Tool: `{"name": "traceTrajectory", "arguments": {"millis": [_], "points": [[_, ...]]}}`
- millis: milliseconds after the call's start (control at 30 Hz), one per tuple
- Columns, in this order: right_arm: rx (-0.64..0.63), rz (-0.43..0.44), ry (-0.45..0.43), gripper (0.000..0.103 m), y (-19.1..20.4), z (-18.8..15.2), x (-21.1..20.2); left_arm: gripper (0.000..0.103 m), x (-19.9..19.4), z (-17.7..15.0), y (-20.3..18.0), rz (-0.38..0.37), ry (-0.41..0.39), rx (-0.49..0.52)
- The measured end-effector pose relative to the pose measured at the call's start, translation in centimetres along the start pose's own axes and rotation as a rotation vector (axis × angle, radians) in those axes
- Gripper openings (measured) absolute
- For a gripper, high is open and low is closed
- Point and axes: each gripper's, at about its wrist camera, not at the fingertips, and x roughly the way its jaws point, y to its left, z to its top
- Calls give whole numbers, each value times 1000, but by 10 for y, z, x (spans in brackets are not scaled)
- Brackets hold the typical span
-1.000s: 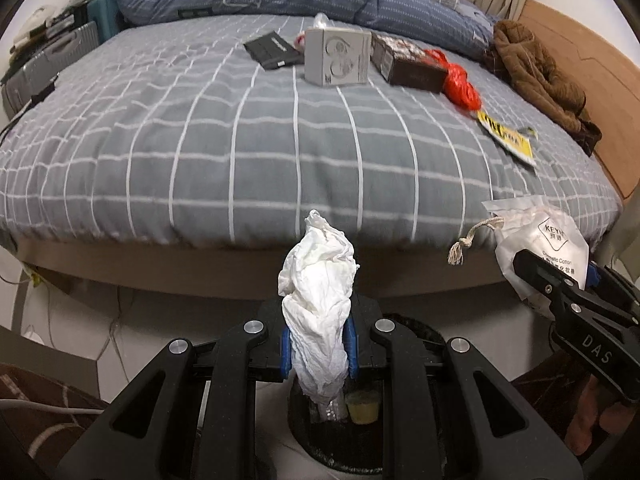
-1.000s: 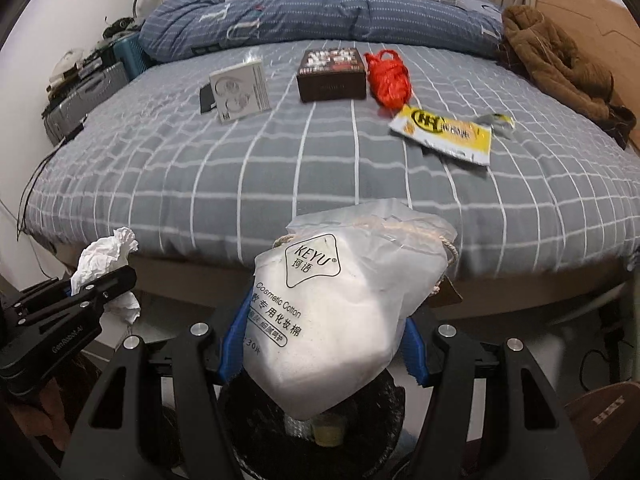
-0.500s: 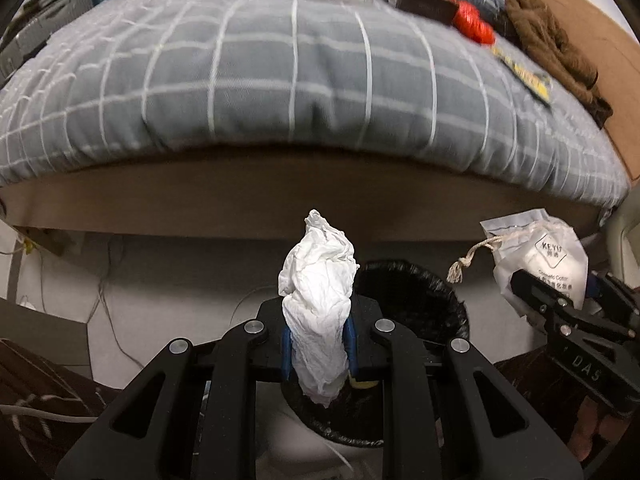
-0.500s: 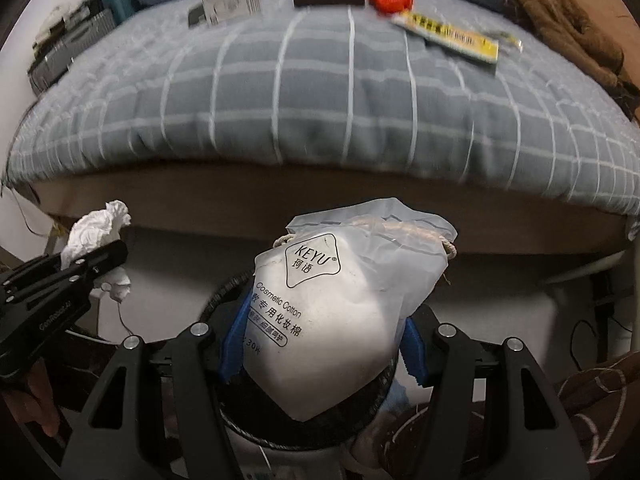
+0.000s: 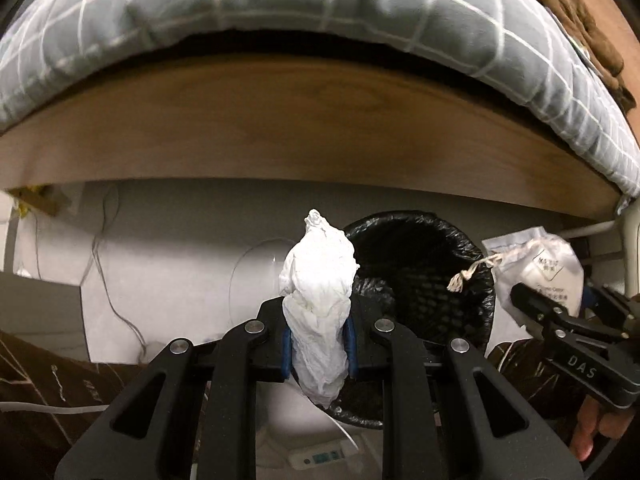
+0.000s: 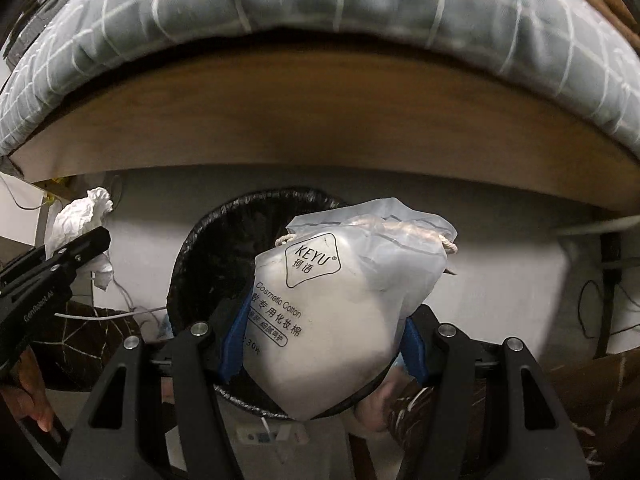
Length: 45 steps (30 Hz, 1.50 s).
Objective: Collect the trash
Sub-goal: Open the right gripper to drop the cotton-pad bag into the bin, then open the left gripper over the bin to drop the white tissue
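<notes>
My left gripper (image 5: 316, 340) is shut on a crumpled white tissue (image 5: 318, 280) and holds it just left of a black-lined trash bin (image 5: 420, 264) on the floor. My right gripper (image 6: 320, 340) is shut on a white drawstring cotton-pad bag (image 6: 340, 304) marked KEYU and holds it over the bin (image 6: 224, 248). The right gripper and the bag (image 5: 548, 268) also show at the right of the left wrist view. The left gripper and the tissue (image 6: 80, 224) show at the left of the right wrist view.
The wooden bed frame (image 5: 304, 120) and the grey checked bedding (image 5: 320, 4) hang above the bin. Thin cables (image 5: 116, 304) lie on the white floor to the left. A dark marbled surface (image 6: 88, 332) sits at the lower left.
Both grippers have dropped and tilted down toward the floor. The bed top has left the view and the bin now sits under the held items. Both grips are unchanged.
</notes>
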Motion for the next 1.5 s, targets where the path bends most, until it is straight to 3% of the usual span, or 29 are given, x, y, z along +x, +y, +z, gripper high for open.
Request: {"name": "traceTrajectory", "arguments": {"millis": [167, 333, 667, 800, 1067, 1367, 1433, 1500], "points": [[-44, 13, 10, 62, 11, -3, 4, 18, 0, 1, -3, 1, -1, -5], [-42, 0, -1, 75, 8, -4, 3, 18, 0, 0, -12, -6, 4, 9], [70, -64, -58, 89, -39, -12, -12, 18, 12, -5, -55, -40, 27, 82], [113, -91, -118, 95, -60, -16, -32, 18, 14, -7, -73, -52, 32, 117], [168, -145, -130, 95, -92, -27, -41, 18, 23, -13, -105, -76, 54, 187], [204, -170, -143, 95, -101, -30, -41, 19, 29, -21, -126, -69, 54, 248], [202, -171, -151, 95, -100, -29, -42, 22, 29, -22, -127, -66, 49, 246], [203, -170, -162, 95, -99, -28, -43, 40, 27, -22, -125, -54, 37, 251]]}}
